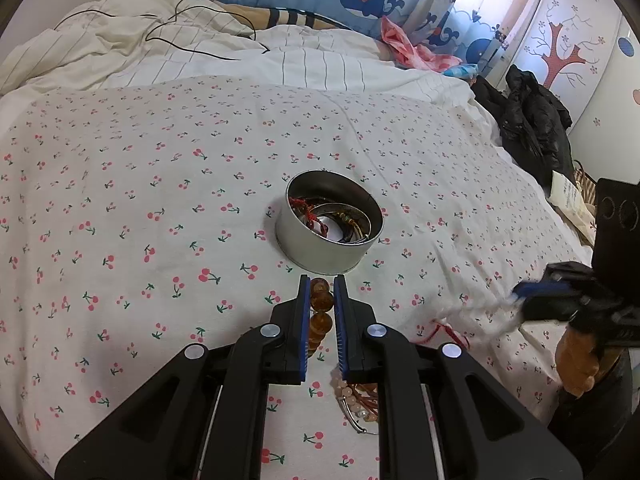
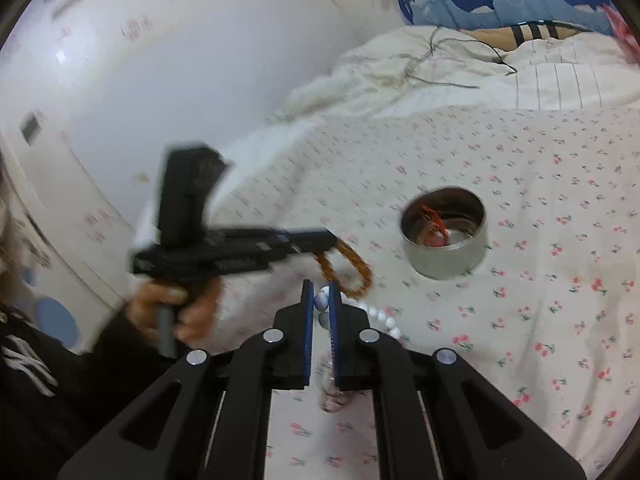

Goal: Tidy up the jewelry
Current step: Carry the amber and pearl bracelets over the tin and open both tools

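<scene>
The left gripper (image 1: 322, 292) has its fingers clamped on an amber bead bracelet (image 1: 321, 314), held just above the bed (image 1: 120, 200) and near the round metal tin (image 1: 330, 228). The tin stands upright on the cherry-print sheet and holds red cord and bangles. The right gripper (image 2: 322, 300) has its fingers closed on a white bead bracelet (image 2: 376, 316), whose strand trails to the right. More beaded pieces (image 1: 358, 400) lie on the sheet beneath the left gripper.

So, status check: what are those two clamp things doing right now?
Left hand-held gripper shut on amber bead bracelet. Right hand-held gripper shut on white bead strand. Metal tin ahead, open, jewelry already inside. Path looks unobstructed.
</scene>
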`<action>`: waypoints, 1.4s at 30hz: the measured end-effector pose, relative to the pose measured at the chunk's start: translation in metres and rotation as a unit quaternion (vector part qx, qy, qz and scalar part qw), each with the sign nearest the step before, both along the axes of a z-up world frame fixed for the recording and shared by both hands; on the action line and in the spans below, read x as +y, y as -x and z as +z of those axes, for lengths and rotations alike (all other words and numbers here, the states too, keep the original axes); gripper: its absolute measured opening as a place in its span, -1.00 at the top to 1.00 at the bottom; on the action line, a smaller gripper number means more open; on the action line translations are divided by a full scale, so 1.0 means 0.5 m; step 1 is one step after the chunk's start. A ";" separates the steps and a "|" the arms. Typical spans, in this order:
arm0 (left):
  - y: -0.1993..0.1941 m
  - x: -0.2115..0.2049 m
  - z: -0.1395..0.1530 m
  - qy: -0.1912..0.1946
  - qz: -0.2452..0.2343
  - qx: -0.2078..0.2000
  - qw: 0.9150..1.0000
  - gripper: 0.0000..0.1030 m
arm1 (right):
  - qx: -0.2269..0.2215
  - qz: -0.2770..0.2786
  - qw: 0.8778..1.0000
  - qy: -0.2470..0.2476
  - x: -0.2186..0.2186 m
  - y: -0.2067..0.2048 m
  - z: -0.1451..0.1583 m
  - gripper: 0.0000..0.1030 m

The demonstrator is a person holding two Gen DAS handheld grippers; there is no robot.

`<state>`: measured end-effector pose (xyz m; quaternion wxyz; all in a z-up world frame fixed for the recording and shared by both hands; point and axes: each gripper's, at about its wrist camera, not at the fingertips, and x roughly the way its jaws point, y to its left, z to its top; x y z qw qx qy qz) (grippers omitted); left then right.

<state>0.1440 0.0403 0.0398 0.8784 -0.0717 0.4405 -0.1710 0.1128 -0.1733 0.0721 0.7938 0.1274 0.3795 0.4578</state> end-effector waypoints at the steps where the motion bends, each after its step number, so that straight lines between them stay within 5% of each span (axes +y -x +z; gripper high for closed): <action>1: -0.001 0.000 0.001 0.003 0.000 0.001 1.000 0.80 | 0.000 -0.001 1.000 -0.006 -0.006 0.000 0.003 0.84; 3: 0.000 0.001 0.004 0.008 -0.001 0.000 1.000 0.80 | 0.004 0.004 0.999 -0.048 -0.023 -0.003 0.011 0.84; 7: -0.001 0.002 0.008 0.014 -0.002 0.000 1.000 0.80 | 0.019 -0.017 0.999 0.023 -0.007 -0.021 -0.014 0.84; 8: -0.001 0.002 0.008 0.012 -0.002 0.000 1.000 0.80 | 0.022 -0.028 0.998 0.046 0.000 -0.025 -0.024 0.84; 10: -0.003 -0.002 0.005 0.009 -0.004 0.002 1.000 0.80 | 0.009 -0.049 0.985 0.167 0.033 -0.029 -0.060 0.84; 12: -0.003 -0.007 0.001 0.007 -0.005 0.005 1.000 0.80 | 0.035 -0.047 0.978 0.202 0.047 -0.036 -0.098 0.84; 16: -0.003 -0.009 0.002 0.007 -0.007 0.004 1.000 0.80 | 0.032 -0.039 0.995 0.089 0.007 -0.037 -0.045 0.84; 21: -0.002 -0.006 0.003 0.013 -0.007 0.004 1.000 0.80 | 0.038 -0.056 0.997 -0.046 -0.070 -0.043 -0.003 0.84; 31: -0.009 -0.018 0.058 0.056 -0.020 -0.014 0.998 0.80 | 0.045 -0.086 0.995 -0.036 -0.048 -0.076 -0.009 0.84; 42: -0.105 -0.067 0.088 0.081 -0.039 -0.022 0.996 0.80 | 0.062 -0.137 0.988 -0.044 -0.039 -0.165 -0.020 0.84</action>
